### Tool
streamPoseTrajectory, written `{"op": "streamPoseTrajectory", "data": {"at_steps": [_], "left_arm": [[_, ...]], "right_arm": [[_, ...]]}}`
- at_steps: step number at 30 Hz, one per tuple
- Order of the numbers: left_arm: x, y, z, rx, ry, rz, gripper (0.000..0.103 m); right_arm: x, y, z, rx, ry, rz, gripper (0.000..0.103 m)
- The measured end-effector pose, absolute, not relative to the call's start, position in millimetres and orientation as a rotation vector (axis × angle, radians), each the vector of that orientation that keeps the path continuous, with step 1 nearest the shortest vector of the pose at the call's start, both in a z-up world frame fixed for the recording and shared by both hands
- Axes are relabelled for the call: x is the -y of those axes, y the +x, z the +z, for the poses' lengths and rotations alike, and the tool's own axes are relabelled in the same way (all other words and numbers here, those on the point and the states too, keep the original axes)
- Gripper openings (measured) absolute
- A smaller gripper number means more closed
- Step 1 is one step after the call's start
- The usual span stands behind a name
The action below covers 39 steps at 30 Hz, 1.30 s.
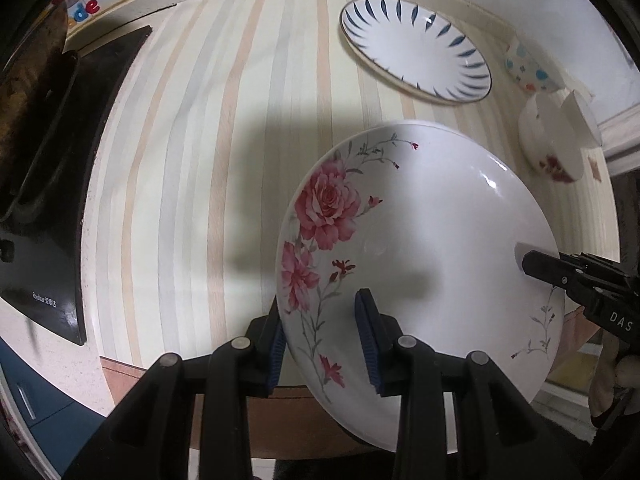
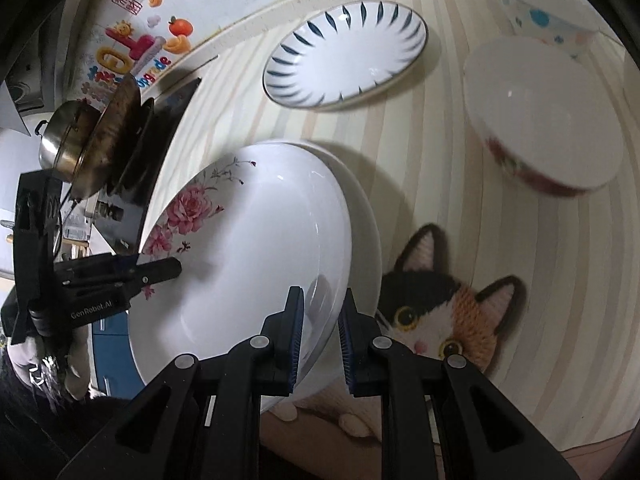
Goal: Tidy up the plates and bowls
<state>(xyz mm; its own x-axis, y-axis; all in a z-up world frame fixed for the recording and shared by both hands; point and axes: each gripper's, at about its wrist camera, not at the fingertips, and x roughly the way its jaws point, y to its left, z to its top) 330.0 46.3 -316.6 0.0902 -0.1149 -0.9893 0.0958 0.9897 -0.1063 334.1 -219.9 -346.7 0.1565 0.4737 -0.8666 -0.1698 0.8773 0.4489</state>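
A white plate with pink roses (image 1: 420, 240) hangs tilted over the striped counter, held from both sides. My left gripper (image 1: 324, 340) is shut on its left rim, one blue pad on each face. My right gripper (image 2: 320, 340) is shut on the opposite rim (image 2: 320, 280); it shows from the side in the left wrist view as the right gripper (image 1: 534, 266). The left gripper (image 2: 160, 270) shows in the right wrist view, over the roses. A second white rim (image 2: 370, 216) shows right behind the plate; I cannot tell if it is another plate.
On the striped counter (image 1: 208, 160) lie a blue-striped plate (image 1: 416, 48), a white bowl with red flowers (image 2: 536, 120) and a dotted cup (image 2: 548, 20). A cat-face mat (image 2: 452, 312) lies under the held plate. A black cooktop (image 1: 52, 200) with pans (image 2: 92, 144) stands at the left.
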Motion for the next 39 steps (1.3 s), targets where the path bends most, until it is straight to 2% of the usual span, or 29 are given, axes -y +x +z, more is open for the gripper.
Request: {"op": "streamPoseTrajectory", "data": {"at_steps": [22, 34, 39], "left_arm": [[-29.6, 340.8, -345.0, -1.492, 0.043, -0.117, 0.031], [-31.0, 333.9, -341.6, -1.501, 0.043, -0.097, 0.031], [-41.0, 336.3, -320.1, -1.484, -0.011, -0.069, 0.031]], "right_arm": [[220.2, 340.2, -356.0, -1.358, 0.307, 0.44, 0.019], [225.3, 342.9, -355.1, -1.435, 0.383, 0.389, 0.021], [228.8, 341.7, -355.7, -1.465, 0.422, 0.389, 0.021]]}}
